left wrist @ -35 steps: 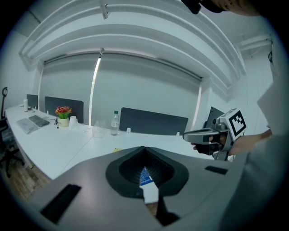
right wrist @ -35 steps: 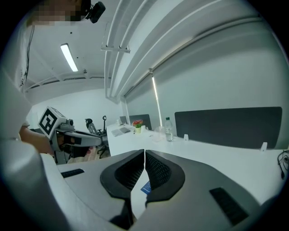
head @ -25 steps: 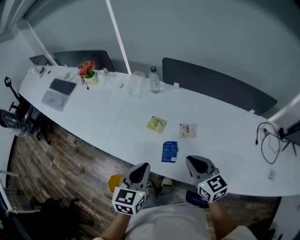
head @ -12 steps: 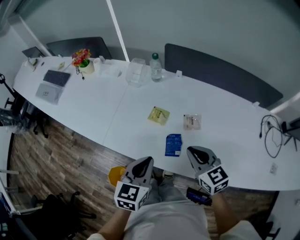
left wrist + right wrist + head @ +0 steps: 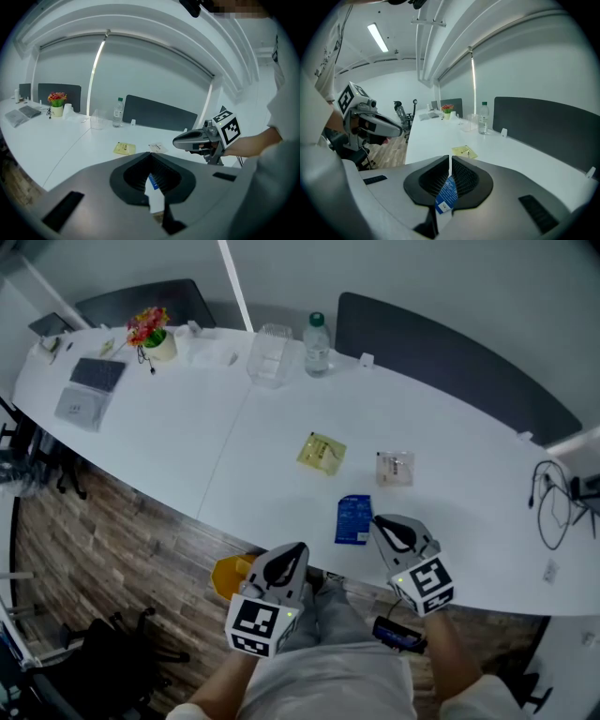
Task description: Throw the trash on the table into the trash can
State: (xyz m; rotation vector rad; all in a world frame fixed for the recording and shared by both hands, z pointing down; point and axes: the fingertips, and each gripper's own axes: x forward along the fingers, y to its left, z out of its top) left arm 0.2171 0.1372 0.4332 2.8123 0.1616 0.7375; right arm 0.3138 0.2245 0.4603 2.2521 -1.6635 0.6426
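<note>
In the head view we are seeing the blue packet [image 5: 353, 519] lying flat on the bench [image 5: 187, 456] near its front edge. A yellow packet [image 5: 321, 452] and a clear packet [image 5: 395, 468] are lying farther back, and a yellow trash can [image 5: 232, 575] is standing on the floor beside that edge. Neither gripper view is showing the can.

The right hand-held gripper [image 5: 379, 522] is hovering just beside the blue packet, jaws together and gripping nothing. Its own view is showing the packet through the slot beneath the jaws.

The left hand-held gripper [image 5: 294, 553] is hanging off the bench edge, jaws likewise together and empty.
</note>
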